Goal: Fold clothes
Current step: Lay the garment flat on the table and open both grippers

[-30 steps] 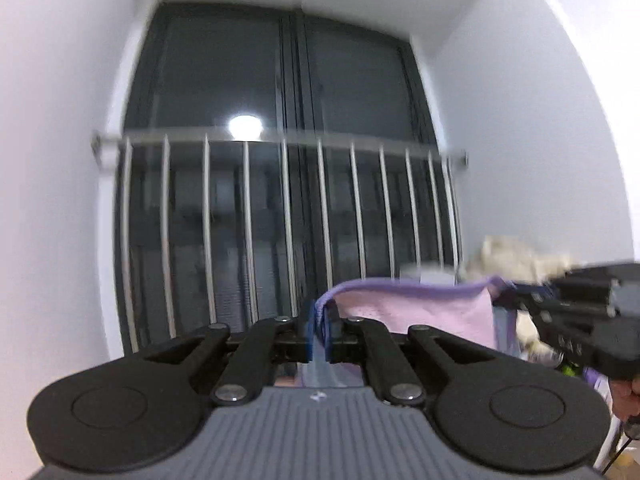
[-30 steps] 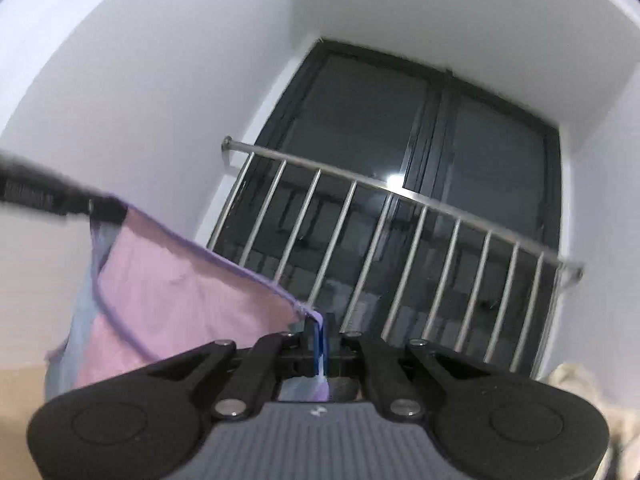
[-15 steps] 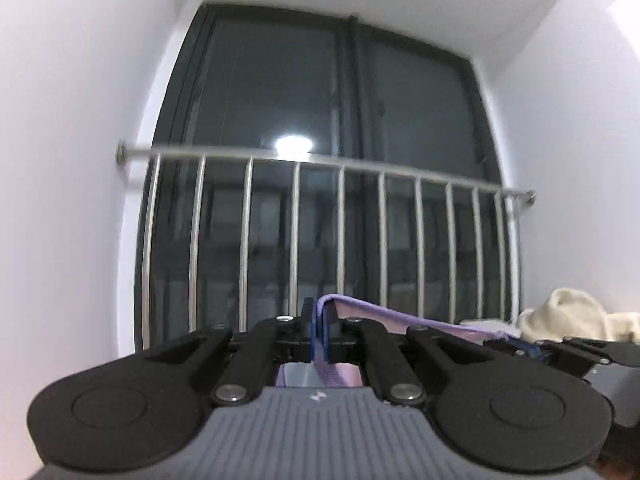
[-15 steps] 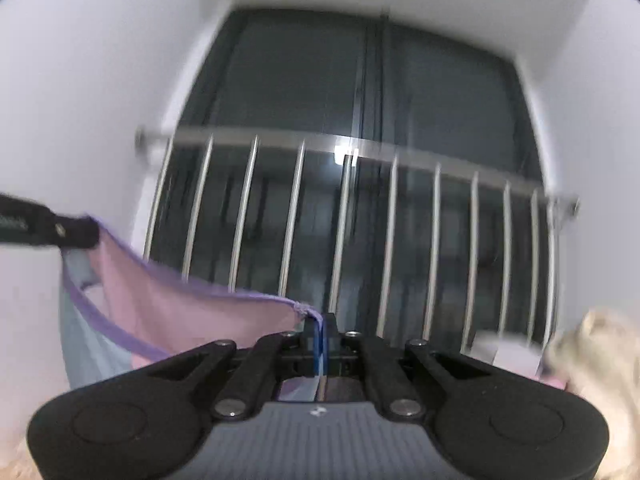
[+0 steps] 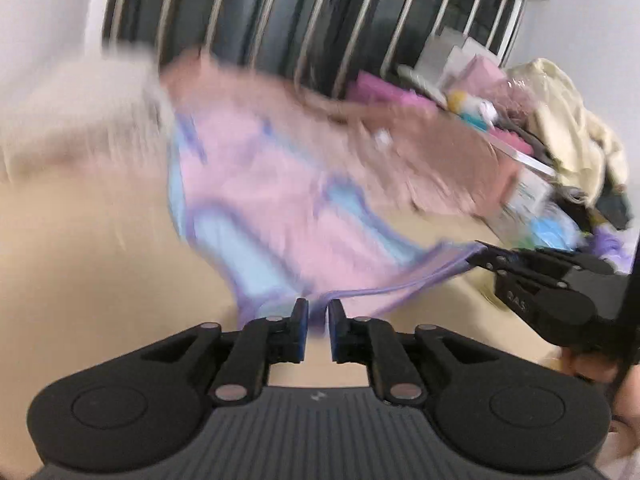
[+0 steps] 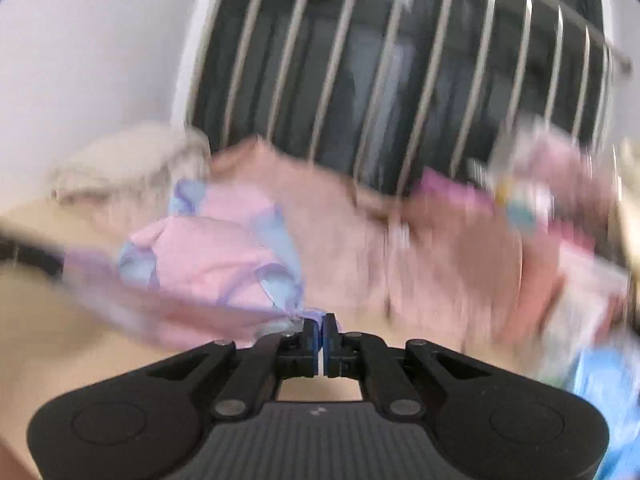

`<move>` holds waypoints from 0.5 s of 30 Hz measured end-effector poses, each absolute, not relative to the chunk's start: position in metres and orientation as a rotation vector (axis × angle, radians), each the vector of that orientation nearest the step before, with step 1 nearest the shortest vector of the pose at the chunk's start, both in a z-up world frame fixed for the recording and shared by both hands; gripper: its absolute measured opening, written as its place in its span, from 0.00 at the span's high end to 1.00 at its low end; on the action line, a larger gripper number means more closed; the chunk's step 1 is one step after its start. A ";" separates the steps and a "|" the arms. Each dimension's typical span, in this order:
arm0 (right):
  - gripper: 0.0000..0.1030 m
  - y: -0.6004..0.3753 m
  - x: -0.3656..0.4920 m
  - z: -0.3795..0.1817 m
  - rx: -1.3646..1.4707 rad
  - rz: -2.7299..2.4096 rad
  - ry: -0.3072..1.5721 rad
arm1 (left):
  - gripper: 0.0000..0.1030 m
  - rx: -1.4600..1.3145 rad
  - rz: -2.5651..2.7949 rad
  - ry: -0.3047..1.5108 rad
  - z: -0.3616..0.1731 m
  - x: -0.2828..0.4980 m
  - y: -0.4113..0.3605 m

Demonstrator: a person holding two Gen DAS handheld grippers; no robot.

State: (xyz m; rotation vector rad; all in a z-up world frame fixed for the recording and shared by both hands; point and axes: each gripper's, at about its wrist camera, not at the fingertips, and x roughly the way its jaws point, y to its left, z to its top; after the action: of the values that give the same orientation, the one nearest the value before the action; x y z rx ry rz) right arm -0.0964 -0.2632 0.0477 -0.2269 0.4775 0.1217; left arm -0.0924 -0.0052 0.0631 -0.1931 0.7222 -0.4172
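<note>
Pink-and-blue garment with purple trim is spread on the beige worktop, near hem toward both tools. Left tool: jaws opening, hem just at the tips, not pinched. Right tool: clenched on a hem corner. Looks laid out flat only; no fold made yet. Brown cloth and clutter lie behind it.

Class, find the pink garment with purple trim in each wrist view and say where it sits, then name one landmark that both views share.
Left wrist view: the pink garment fills the centre, its hem running from the left tongs to the right tongs.
Right wrist view: it lies centre-left, a corner pinched in the right tongs.
Shared landmark: the barred window railing behind.
</note>
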 end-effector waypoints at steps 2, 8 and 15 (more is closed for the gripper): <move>0.95 -0.267 -0.119 0.033 -0.255 0.126 0.508 | 0.47 -0.316 -0.458 0.777 0.048 -0.102 0.012; 0.69 -0.255 -0.161 0.058 -0.221 0.327 0.488 | 0.44 -0.301 -0.312 0.715 0.069 -0.082 0.052; 0.76 -0.178 -0.094 0.038 -0.163 0.489 0.558 | 0.45 -0.283 -0.120 0.705 0.061 0.014 0.057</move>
State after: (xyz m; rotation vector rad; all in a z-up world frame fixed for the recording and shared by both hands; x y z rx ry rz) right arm -0.0936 -0.1775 0.0375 -0.1633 0.5582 0.4889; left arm 0.0141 0.0570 0.0610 -0.2835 0.7049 -0.1205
